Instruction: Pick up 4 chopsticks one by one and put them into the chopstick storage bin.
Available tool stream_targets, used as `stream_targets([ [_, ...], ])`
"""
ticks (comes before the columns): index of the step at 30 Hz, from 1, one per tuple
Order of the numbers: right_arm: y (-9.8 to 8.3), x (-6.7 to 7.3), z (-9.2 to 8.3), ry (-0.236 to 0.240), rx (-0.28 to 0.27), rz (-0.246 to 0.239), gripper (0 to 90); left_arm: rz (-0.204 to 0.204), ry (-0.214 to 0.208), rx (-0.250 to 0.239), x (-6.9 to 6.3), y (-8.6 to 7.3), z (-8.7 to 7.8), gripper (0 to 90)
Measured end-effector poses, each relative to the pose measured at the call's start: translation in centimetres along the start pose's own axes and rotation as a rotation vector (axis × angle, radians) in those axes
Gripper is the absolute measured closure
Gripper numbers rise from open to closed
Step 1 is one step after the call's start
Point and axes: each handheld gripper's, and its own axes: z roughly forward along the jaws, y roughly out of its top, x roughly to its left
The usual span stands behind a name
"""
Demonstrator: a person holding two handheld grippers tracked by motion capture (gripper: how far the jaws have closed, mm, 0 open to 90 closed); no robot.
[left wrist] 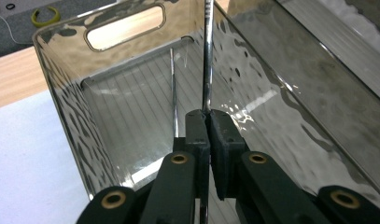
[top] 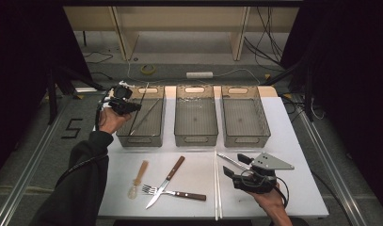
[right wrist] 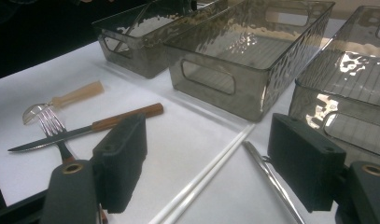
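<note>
We see the left gripper (left wrist: 207, 122) clamped tight on a thin metal chopstick (left wrist: 207, 60), held over the left bin (left wrist: 61, 88), where another chopstick (left wrist: 173, 88) already leans. Risk: the rod is slick and round, so it may slip or pivot in the pads, or clip the bin wall and bounce out. Right gripper (right wrist: 206, 158) has jaws wide apart w/ nothing in them, low over the white surface (right wrist: 187, 135), near white chopsticks (right wrist: 211, 170). Bins are smoky, rippled plastic w/ ribbed floors.
</note>
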Motion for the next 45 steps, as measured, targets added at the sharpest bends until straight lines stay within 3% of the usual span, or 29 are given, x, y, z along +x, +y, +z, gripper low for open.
stream_targets([
  [4, 0.0, 0.0, 0.0, 0.001, 0.0, 0.001, 29.4, -0.01, -0.012, 0.015, 0.1, -0.3, 0.5, 84.0],
  [10, 0.0, 0.0, 0.0, 0.0, 0.0, 0.001, 29.4, -0.065, -0.052, -0.008, 0.3, -0.5, -0.2, 61.5],
  [16, 0.0, 0.0, 0.0, 0.0, 0.001, -0.003, 29.4, -0.126, -0.112, -0.047, -0.3, -0.9, -2.0, 40.9],
  [25, 0.2, 0.0, -0.1, 0.016, 0.005, -0.004, 29.1, -0.121, -0.183, -0.084, -2.3, -3.0, -4.1, 24.9],
  [29, 0.5, -0.1, 0.0, 0.021, 0.051, -0.038, 28.9, -0.106, -0.212, -0.114, -3.2, -4.2, -5.1, 20.6],
  [35, 2.1, -1.2, 0.3, 0.033, 0.207, -0.11, 27.6, -0.109, -0.255, -0.16, -4.5, -5.8, -6.0, 18.3],
  [40, 3.5, -2.2, 0.8, 0.013, 0.332, -0.168, 27.8, -0.048, -0.267, -0.17, -6.0, -7.2, -6.6, 17.4],
  [45, 4.1, -3.5, 1.7, -0.008, 0.426, -0.182, 32.0, -0.026, -0.268, -0.192, -7.2, -8.7, -7.0, 17.4],
])
